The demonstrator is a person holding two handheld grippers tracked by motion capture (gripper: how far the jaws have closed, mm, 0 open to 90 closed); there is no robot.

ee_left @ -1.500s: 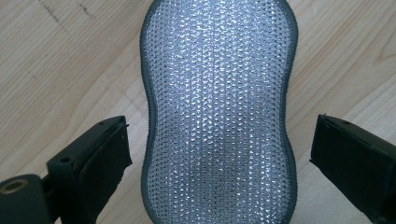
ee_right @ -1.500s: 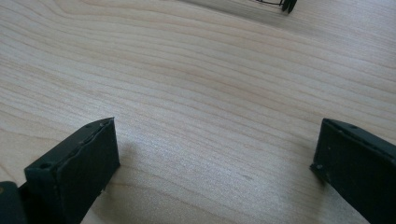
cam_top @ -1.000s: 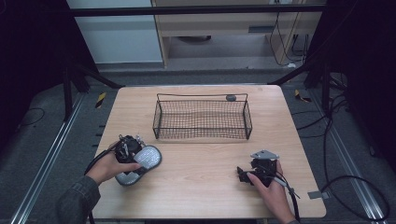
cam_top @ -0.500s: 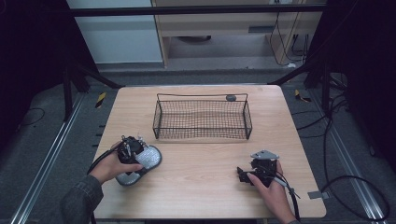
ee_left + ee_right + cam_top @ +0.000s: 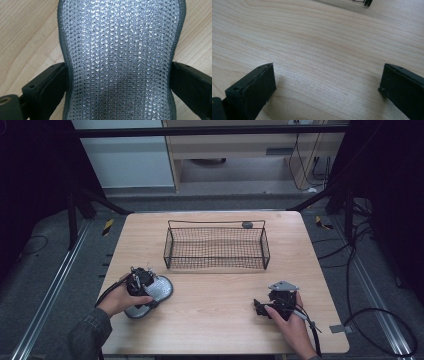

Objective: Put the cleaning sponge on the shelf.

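A silvery mesh insole point(image 5: 156, 291) with a grey rim lies flat on the wooden table point(image 5: 220, 320) at the front left. My left gripper point(image 5: 148, 287) sits over it, held by a hand. In the left gripper view the insole point(image 5: 120, 50) runs between the two black jaws at its narrow waist. The left gripper point(image 5: 118, 66) is open wide, its jaws at or just beside the insole's edges. My right gripper point(image 5: 259, 307), held in the other hand at the front right, points left. It stands open point(image 5: 327, 66) over bare wood with nothing between its jaws.
A black wire basket point(image 5: 215, 255) stands at the back middle of the table, with nothing in it. A small dark round object point(image 5: 247, 224) lies just behind its back right rim. One basket foot point(image 5: 367, 2) shows far off in the right gripper view.
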